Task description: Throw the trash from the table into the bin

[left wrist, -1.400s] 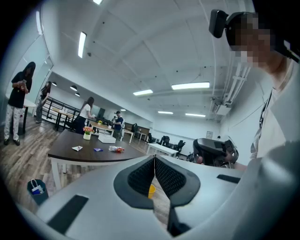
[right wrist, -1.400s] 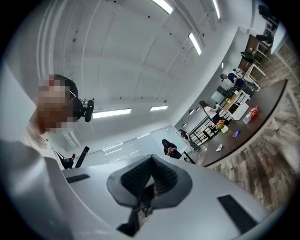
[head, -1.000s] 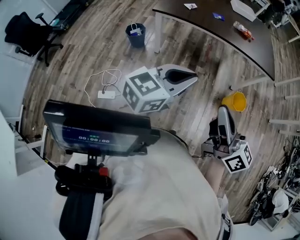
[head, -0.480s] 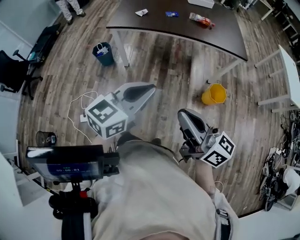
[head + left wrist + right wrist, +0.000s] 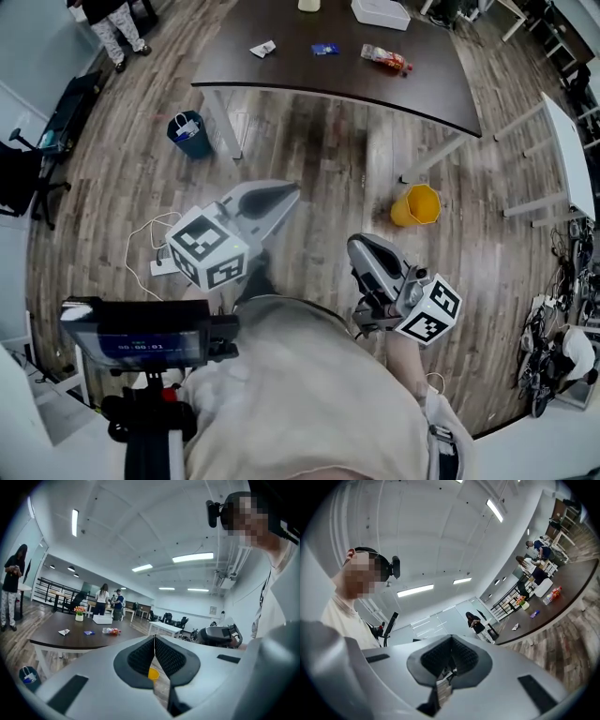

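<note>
1. Two hand-held grippers are held out in front of the person's chest, above the floor. The left hand-held gripper (image 5: 287, 192) points roughly level toward the bench (image 5: 412, 86). The right hand-held gripper (image 5: 362, 247) is beside it, nearer the body and tipped slightly upward
2. Both have their jaws pressed together, with nothing between the pads
3. All the trash lies on the dark bench, well apart from both hand-held grippers: a crumpled white paper (image 5: 263, 48), a blue packet (image 5: 324, 49) and a red snack packet (image 5: 385, 59), in a loose row. A white tray (image 5: 381, 13) sits behind them
4. A yellow bin (image 5: 416, 205) is on the floor between the bench's near edge and the right hand-held gripper, nearer to that one than to the left. A blue bin (image 5: 190, 134) with a bag in it stands beside the bench's left leg
5. The wooden plank floor (image 5: 319, 141) carries a white cable and adapter (image 5: 159, 267) left of the left hand-held gripper. The room is an open office with ceiling strip lights, and a person (image 5: 108, 19) stands at the far left
</note>
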Tool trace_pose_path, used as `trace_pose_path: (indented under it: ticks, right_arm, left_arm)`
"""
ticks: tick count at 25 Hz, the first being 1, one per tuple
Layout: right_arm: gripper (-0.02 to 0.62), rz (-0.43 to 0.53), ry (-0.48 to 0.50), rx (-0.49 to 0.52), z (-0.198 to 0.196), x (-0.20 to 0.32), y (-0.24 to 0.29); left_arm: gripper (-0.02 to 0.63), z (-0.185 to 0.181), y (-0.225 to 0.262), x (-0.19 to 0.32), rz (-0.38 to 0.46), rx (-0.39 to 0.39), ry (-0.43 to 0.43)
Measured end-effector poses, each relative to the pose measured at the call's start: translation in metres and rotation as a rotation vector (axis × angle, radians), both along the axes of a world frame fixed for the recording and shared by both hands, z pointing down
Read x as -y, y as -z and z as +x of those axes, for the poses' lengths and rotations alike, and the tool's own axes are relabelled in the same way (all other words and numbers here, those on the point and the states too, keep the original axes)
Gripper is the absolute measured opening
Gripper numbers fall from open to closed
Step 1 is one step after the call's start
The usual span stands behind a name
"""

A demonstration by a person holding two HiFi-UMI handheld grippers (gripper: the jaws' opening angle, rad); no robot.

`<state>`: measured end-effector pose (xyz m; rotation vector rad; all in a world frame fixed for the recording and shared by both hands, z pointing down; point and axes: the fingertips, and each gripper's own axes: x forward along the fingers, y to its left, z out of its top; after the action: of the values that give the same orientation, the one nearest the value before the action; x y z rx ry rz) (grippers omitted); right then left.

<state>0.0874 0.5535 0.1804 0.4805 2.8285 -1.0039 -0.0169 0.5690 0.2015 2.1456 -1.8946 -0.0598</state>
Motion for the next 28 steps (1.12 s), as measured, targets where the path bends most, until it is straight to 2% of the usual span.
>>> trace_pose_path:
  ticks: [5,10,12,24,28]
  right_arm:
    - [0.014,0.039,-0.04,-0.031,-0.074,-0.001,0.0]
    - [0.014,0.072,-0.065,-0.068,-0.187,-0.014,0.005]
    - [0.014,0.068,-0.067,-0.076,-0.216,-0.017,0.005]
    - [0.014,0.084,0.024,-0.102,-0.248,-0.021,-0.006]
    - [0.014,0.142,0.068,-0.119,-0.287,-0.004,-0.017]
  left_arm:
    - [0.015,-0.069,0.005,0.009,0.032,-0.015,-0.05]
    - [0.015,-0.185,0.01,-0.007,0.035,-0.02,-0.045]
    - [0.015,-0.214,0.011,-0.011,0.042,-0.021,-0.04]
    - [0.015,-0.238,-0.002,-0.021,0.043,-0.021,0.045]
    - [0.015,-0.273,-0.007,0.0,0.016,-0.016,0.078]
